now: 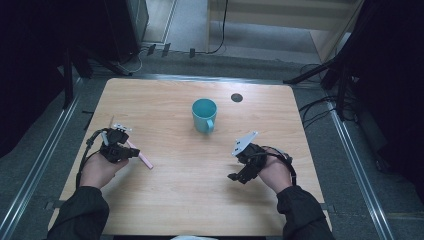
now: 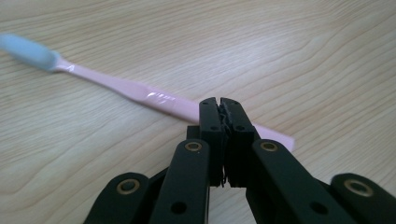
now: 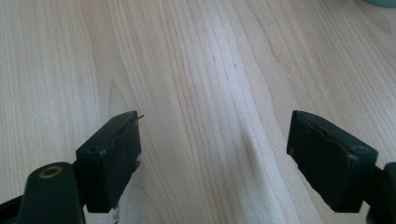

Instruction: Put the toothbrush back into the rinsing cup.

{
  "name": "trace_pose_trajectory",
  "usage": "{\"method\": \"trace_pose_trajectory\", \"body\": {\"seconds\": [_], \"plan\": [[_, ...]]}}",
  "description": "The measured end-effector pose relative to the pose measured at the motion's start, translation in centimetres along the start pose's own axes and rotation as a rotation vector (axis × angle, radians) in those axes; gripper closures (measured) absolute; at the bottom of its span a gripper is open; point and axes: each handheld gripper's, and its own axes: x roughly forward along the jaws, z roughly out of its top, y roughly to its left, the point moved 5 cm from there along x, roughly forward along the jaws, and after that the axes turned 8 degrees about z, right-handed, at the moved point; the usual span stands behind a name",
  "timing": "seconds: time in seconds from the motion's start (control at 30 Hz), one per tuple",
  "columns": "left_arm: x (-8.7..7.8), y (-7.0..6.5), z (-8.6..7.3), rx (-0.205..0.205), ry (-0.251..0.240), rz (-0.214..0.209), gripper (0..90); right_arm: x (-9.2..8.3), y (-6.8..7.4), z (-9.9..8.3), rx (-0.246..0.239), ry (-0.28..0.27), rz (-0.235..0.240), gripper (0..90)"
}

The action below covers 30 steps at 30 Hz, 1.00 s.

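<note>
Left gripper [image 2: 219,105] sits low over the table [image 1: 200,200], jaws pressed together on the handle of a pink toothbrush [image 2: 140,91]. The grip falls near the plain tail end of the handle; the long part and the pale blue bristle head run out well beyond the jaws, flat on the wood. In the high view the toothbrush [image 1: 145,159] lies at the left side of the table, just beside the left gripper [image 1: 122,150].

Right gripper [image 3: 212,154] rests at the right side, jaws wide apart, nothing between them but bare wood. A teal mug [image 1: 204,115] stands upright near the middle, well apart from both grippers.

Risks as I judge them:
- Grip is far off the brush's middle. Lifted, the heavy head end could swing down and pivot in the jaws, or slide out.
- The handle is thin and glossy; only the jaw tips seem to bite, so a quick lift may shed it.
- If the brush is bound for the mug, a drooping head could catch the rim and tip the mug, handle side toward the person.
</note>
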Motion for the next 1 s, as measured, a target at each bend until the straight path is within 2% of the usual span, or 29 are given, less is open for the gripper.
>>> {"method": "trace_pose_trajectory", "body": {"seconds": [0.07, 0.17, 0.47, 0.77, 0.9, 0.93, 1.0], "plan": [[0.6, -1.1, 0.2, 0.038, 0.01, 0.002, 88.2, 0.0, 0.0, 0.1, -0.004, -0.005, 0.0, 17.7], [1.0, -1.2, 0.3, 0.041, 0.013, 0.005, 88.2, -0.1, 0.1, 0.1, -0.001, -0.005, 0.005, 17.7], [2.0, -1.3, 0.1, 0.054, 0.061, 0.018, 87.9, 0.0, 0.1, 0.0, -0.002, 0.001, 0.004, 17.7], [1.6, -0.9, -0.3, 0.034, 0.063, 0.02, 87.3, -0.1, 0.1, 0.0, -0.001, 0.002, 0.006, 17.6], [1.1, -0.6, -0.8, 0.041, 0.071, 0.027, 86.9, 0.0, 0.1, 0.0, -0.003, 0.005, 0.009, 17.7], [1.0, -0.6, -0.8, 0.025, 0.067, 0.025, 86.9, 0.0, 0.1, 0.0, -0.003, 0.005, 0.009, 17.7], [0.9, -0.3, -1.1, 0.018, 0.072, 0.023, 87.0, 0.0, 0.0, 0.0, -0.006, 0.004, 0.007, 17.7]]}}
